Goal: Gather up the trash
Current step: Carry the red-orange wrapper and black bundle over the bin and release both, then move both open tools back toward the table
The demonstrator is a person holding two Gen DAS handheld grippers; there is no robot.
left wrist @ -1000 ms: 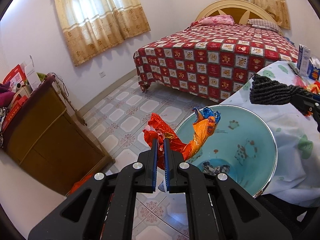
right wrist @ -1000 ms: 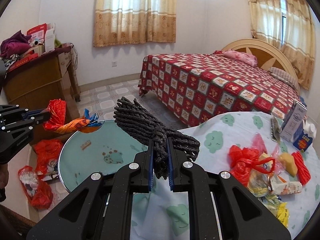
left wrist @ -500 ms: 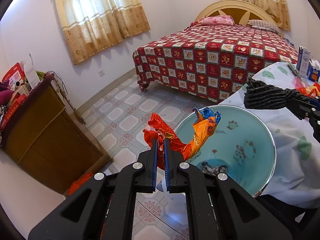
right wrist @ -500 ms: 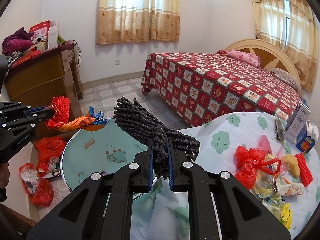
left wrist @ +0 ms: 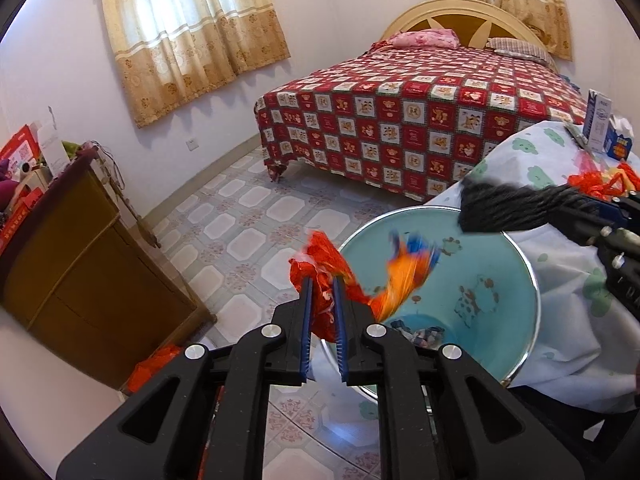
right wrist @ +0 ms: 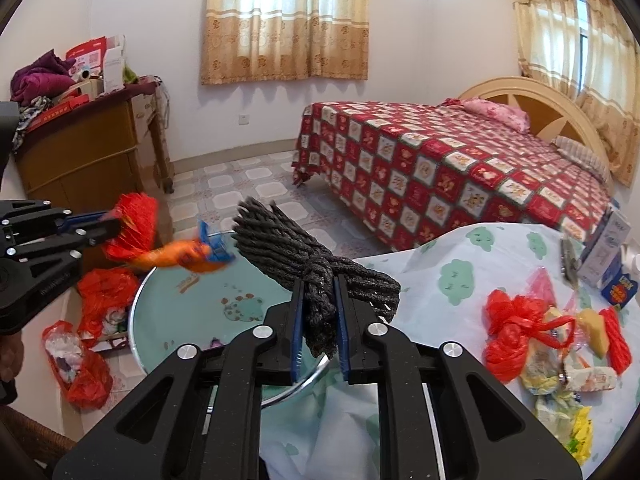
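My left gripper (left wrist: pixel 323 284) hangs over the rim of a blue basin (left wrist: pixel 500 272), its jaws opening with a red and orange wrapper (left wrist: pixel 320 304) between the pads. The wrapper's orange and blue end (left wrist: pixel 404 276) is blurred over the bowl. My right gripper (right wrist: pixel 318 288) has its jaws opening too, and the knot of a dark rope bundle (right wrist: pixel 280 240) still fills the gap between them. That bundle (left wrist: pixel 508 208) reaches over the basin's far rim. The basin (right wrist: pixel 192 308) sits beside the table's edge with some scraps at its bottom.
A table under a cloud-print cloth (right wrist: pixel 460 264) carries a heap of wrappers and a red bag (right wrist: pixel 520 328) plus a milk carton (right wrist: pixel 608 248). Red bags of rubbish (right wrist: pixel 104 292) lie on the tiled floor. A wooden cabinet (left wrist: pixel 80 264) stands left, a bed (left wrist: pixel 420 112) behind.
Both pairs of jaws have parted a little around what they hold. The wrapper's orange end has dropped slightly and now blurs. The rope bundle has edged further over the basin.
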